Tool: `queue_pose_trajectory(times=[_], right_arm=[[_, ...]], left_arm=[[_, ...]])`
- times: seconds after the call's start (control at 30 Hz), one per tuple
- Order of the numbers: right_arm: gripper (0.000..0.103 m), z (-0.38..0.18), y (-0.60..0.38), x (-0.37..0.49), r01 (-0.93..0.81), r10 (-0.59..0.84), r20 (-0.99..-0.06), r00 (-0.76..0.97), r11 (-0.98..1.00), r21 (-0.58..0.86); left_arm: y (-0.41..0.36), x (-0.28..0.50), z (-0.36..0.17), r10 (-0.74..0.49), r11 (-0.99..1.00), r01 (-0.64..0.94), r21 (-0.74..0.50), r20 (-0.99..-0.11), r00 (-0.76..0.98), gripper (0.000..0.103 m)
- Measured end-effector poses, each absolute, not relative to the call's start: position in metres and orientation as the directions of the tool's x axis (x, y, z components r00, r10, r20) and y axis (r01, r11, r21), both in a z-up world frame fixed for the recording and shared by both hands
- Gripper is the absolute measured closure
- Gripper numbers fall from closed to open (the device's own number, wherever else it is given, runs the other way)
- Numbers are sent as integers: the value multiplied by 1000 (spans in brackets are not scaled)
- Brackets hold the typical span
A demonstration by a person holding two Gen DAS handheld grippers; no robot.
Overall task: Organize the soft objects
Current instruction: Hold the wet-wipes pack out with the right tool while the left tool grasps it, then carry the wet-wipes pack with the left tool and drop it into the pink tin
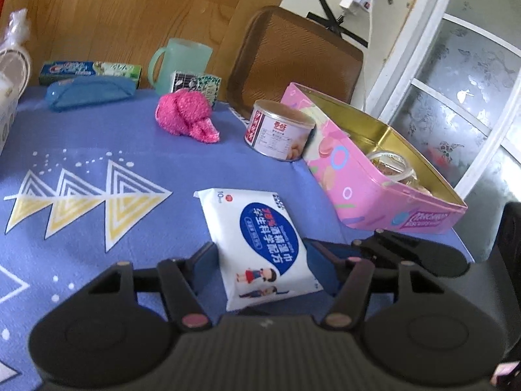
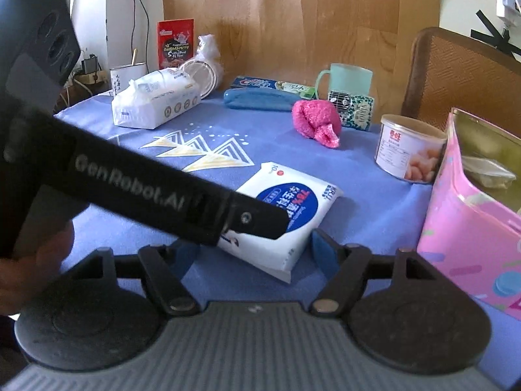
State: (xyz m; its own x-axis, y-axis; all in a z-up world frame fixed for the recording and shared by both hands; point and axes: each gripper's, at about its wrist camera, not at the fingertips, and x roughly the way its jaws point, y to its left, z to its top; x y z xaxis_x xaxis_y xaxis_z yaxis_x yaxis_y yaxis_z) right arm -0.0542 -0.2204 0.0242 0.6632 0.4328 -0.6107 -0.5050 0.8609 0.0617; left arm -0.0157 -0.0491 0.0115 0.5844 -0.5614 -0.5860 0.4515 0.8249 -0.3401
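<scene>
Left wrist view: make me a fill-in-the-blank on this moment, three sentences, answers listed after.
1. The white wet wipes pack lies flat between the open fingers of the ____ gripper.
2. The fluffy sock bundle on the blue tablecloth is ____ in colour.
3. The round can stands beside the pink ____, whose lid is off.

Missing words: left; pink; tin box

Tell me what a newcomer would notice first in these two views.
First, the white wet-wipe pack lying flat on the blue tablecloth, framed by the open left gripper. Next, the fuzzy pink cloth farther back, near the green mug. At the right edge stands the open pink tin box, with a can beside it.
</scene>
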Motion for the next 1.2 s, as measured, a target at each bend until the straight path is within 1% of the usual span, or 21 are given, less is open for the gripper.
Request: queue_pose_trajectory(times=[0.17, 0.33, 0.63, 0.67, 0.73, 0.8, 0.87, 0.93, 1.0, 1.03, 1.13, 1.2], right_arm=[[29, 24, -214, -62, -502, 411, -602, 684, 864, 20], [30, 24, -214, -64, -499, 406, -598, 691, 866, 11], [30, 24, -214, -64, -498, 406, -599, 690, 867, 15], [30, 24, -214, -64, -498, 406, -598, 691, 867, 13], [31, 24, -213, -65, -494, 398, -594, 699, 870, 1], [37, 24, -210, -70, -485, 378, -575, 725, 874, -37], [38, 26, -210, -76, -477, 371, -544, 752, 877, -62], [39, 30, -215, -80, -453, 369, -515, 774, 891, -42], [55, 36, -221, -82, -402, 330, -487, 808, 914, -48], [57, 41, -225, -82, -373, 307, -468, 829, 926, -54], [58, 61, -246, -83, -303, 269, -392, 880, 952, -29], [58, 74, -260, -83, -249, 219, -340, 915, 968, -45]], left_arm=[[-45, -18, 9, -581, 813, 459, -358, -561, 590, 42], [-40, -16, 7, -601, 799, 459, -390, -549, 581, 42], [-40, -17, 7, -601, 799, 466, -381, -546, 583, 42], [-40, -17, 6, -603, 797, 467, -383, -545, 583, 42], [-39, -16, 6, -601, 799, 462, -386, -544, 585, 46], [-39, -16, 7, -597, 802, 457, -385, -546, 588, 48], [-39, -18, 10, -605, 796, 466, -387, -534, 590, 48], [-41, -21, 18, -612, 791, 481, -379, -518, 598, 48], [-44, -21, 32, -624, 782, 499, -374, -495, 606, 48], [-47, -20, 40, -637, 771, 516, -374, -480, 604, 48], [-66, -17, 66, -674, 737, 579, -348, -439, 594, 48], [-86, -15, 81, -694, 717, 623, -314, -409, 593, 48]])
